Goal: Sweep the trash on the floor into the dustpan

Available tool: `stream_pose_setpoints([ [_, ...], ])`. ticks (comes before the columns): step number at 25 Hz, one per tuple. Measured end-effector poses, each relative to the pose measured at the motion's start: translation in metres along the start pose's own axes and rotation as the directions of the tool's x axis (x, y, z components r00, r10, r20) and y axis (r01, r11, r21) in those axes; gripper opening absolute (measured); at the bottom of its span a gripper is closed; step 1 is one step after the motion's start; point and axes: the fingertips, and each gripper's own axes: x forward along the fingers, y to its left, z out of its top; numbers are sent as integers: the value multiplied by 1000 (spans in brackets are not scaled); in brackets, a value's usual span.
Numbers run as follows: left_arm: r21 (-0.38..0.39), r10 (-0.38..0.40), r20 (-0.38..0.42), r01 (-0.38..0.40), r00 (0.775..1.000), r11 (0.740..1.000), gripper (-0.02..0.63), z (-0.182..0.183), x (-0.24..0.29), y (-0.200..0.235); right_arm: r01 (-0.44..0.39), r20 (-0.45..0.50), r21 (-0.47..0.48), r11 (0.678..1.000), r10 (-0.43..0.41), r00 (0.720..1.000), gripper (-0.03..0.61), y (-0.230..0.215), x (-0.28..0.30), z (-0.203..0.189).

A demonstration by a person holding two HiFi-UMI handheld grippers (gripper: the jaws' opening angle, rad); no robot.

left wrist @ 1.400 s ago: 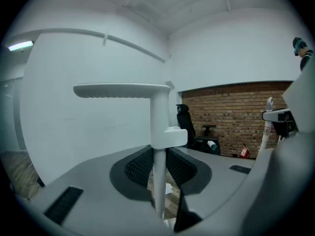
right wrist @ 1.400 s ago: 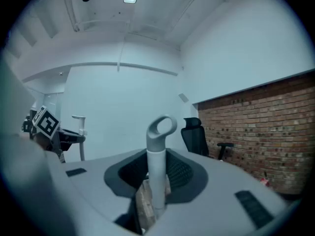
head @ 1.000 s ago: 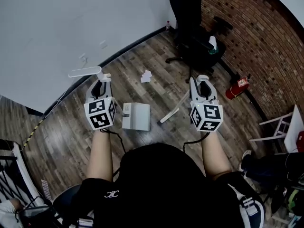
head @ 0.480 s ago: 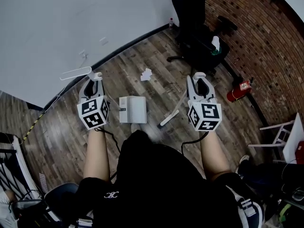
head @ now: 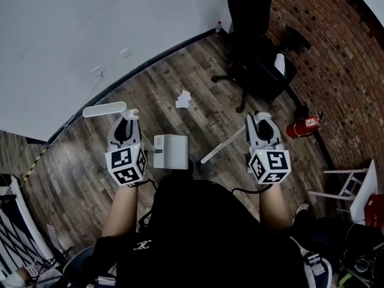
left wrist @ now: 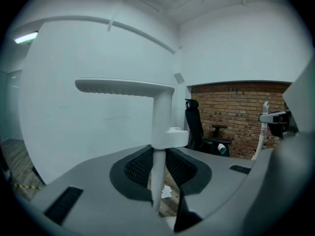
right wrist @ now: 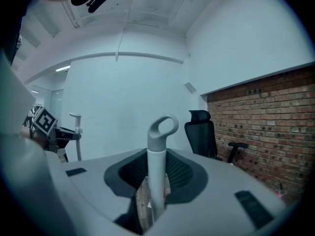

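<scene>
**Broom and dustpan both gripped, paper wad not in the pan yet**

From my end, the left gripper (head: pixel 127 120) is clamped on the thin white stem of the long-handled dustpan (head: pixel 170 152). In the left gripper view the stem stands upright between the jaws, with the flat crossbar grip up above them. The pan itself sits on the wooden floor (head: pixel 156 101), just to the right of that gripper in the head view.

The right gripper (head: pixel 260 120) is closed around the handle of the broom (head: pixel 223 147). Its own view shows the pale shaft pinched between the jaws, with the hanging loop poking up above them. In the head view the shaft slants down and left toward the pan. I can't see the bristle end, since it's hidden behind the person's head.

The trash is a crumpled white paper wad (head: pixel 183 99). It's lying on the floor beyond the dustpan, toward the white wall (head: pixel 90 29), clearly apart from both pan and broom. A black office chair (head: pixel 252 41) stands further off by the brick wall (head: pixel 336 59), with a red fire extinguisher (head: pixel 305 125) at that wall's foot.
</scene>
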Motion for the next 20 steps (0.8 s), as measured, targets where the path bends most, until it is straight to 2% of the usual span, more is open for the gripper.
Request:
stream_pose_setpoints([
  [4,-3,-41,-35,41,999,999,84,-5,47,-3,-10,-26,-5,1000,10,1000,104,-10,44,7],
  [8,-19,-64,-59,63,996,998,84,-3,94,3,24,-67,-14,1000,-25,997,104,-22,97,5],
  [12,-19,-86,-56,85,995,996,84,1,125,5,31,-86,-20,999,-32,996,104,-26,136,6],
  [20,-46,-19,-79,16,997,999,84,-1,177,12,-75,-43,-110,991,71,997,104,-33,228,43],
])
